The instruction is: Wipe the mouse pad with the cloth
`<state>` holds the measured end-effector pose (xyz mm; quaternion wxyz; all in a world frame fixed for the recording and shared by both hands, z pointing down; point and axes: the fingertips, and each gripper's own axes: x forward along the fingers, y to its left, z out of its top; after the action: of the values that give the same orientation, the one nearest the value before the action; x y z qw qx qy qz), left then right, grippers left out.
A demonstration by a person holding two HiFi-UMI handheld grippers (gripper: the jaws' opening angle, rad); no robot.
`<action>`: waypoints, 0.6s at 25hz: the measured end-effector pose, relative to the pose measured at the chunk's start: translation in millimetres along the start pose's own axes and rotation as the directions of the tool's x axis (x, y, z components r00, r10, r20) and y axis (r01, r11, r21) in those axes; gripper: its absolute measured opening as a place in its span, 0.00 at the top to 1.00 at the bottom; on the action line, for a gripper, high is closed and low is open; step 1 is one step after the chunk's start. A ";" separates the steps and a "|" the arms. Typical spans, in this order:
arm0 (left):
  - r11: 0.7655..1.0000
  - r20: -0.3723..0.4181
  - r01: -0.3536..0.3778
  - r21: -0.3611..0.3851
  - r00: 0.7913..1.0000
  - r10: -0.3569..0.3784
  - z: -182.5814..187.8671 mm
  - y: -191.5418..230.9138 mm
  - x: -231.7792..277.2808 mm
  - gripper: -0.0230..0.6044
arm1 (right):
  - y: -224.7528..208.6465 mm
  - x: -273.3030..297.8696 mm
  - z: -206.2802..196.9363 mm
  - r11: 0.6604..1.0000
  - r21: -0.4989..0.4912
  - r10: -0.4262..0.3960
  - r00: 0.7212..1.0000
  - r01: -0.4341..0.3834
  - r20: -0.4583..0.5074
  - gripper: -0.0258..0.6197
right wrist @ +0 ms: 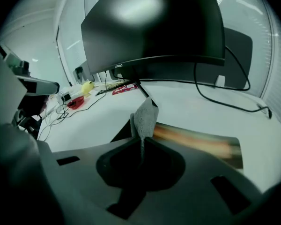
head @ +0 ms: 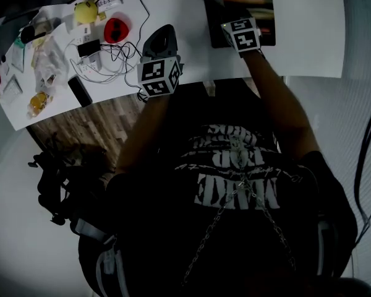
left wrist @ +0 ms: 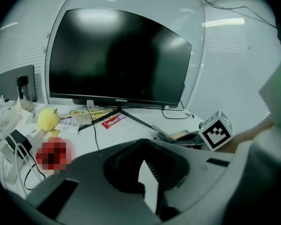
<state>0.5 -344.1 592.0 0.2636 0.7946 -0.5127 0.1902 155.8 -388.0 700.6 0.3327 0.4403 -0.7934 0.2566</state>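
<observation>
While the right gripper (right wrist: 142,144) is clamped on a grey cloth (right wrist: 144,118), whose free end projects beyond the jaws, we find the mouse pad (right wrist: 201,142) lying flat on the white desk (head: 303,36), toward the far edge and right of centre. The gripper sits over the pad's left part; we cannot tell whether the cloth touches it. We record the left gripper (left wrist: 147,179) above the near edge, jaws slightly apart with nothing between them. A dark monitor (left wrist: 117,55) stands at the far edge, and cables (head: 111,57) crowd the left end.
</observation>
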 end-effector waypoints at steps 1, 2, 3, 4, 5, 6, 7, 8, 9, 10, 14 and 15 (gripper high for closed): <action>1.000 -0.006 0.008 0.001 1.000 -0.008 -2.5 -2.5 0.3 0.96 | -7.0 -4.5 -3.4 1.000 -0.006 -0.015 1.000 0.015 0.003 0.93; 1.000 -0.011 0.015 0.005 1.000 -0.015 -4.6 -5.1 0.5 0.96 | -15.5 -9.0 -6.6 0.999 -0.007 -0.031 1.000 0.031 0.003 0.93; 1.000 -0.016 0.022 0.010 1.000 -0.021 -6.0 -7.3 0.8 0.96 | -26.7 -13.4 -10.4 0.999 -0.001 -0.052 0.999 0.052 -0.001 0.93; 1.000 -0.017 0.027 0.014 0.999 -0.027 -6.6 -9.2 1.2 0.96 | -41.2 -18.1 -15.2 0.997 0.011 -0.078 0.997 0.078 -0.006 0.93; 0.999 -0.017 0.031 0.017 0.999 -0.031 -6.3 -10.8 1.5 0.96 | -59.1 -23.3 -21.1 0.993 0.027 -0.111 0.994 0.111 -0.010 0.93; 0.999 -0.015 0.035 0.019 0.999 -0.035 -5.5 -12.5 1.4 0.96 | -79.2 -29.2 -28.1 0.988 0.048 -0.148 0.989 0.149 -0.015 0.93; 0.999 -0.012 0.038 0.021 0.999 -0.038 -4.1 -14.2 0.7 0.96 | -99.5 -35.8 -35.3 0.980 0.075 -0.185 0.983 0.185 -0.019 0.93; 0.999 -0.009 0.040 0.021 0.999 -0.040 -2.5 -15.8 -0.6 0.96 | -117.7 -43.0 -41.6 0.971 0.104 -0.214 0.977 0.215 -0.023 0.93; 0.999 -0.006 0.041 0.019 0.999 -0.041 -0.5 -17.2 -2.2 0.96 | -132.9 -49.8 -45.9 0.963 0.128 -0.233 0.972 0.235 -0.029 0.93; 0.999 -0.001 0.041 0.015 0.999 -0.041 2.3 -18.4 -3.8 0.96 | -144.9 -55.2 -48.4 0.958 0.142 -0.246 0.969 0.248 -0.036 0.93; 0.999 0.027 0.039 0.010 0.999 -0.039 17.1 -22.9 -11.6 0.96 | -164.2 -68.3 -52.8 0.943 0.167 -0.278 0.957 0.289 -0.088 0.93; 0.999 0.034 0.038 0.011 0.999 -0.039 20.4 -23.6 -13.6 0.96 | -162.5 -70.7 -52.7 0.939 0.172 -0.283 0.954 0.296 -0.097 0.93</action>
<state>17.2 -339.0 562.8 0.2542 0.8089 -0.5007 0.1743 340.6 -391.8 699.9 0.3522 0.5720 -0.6805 0.2928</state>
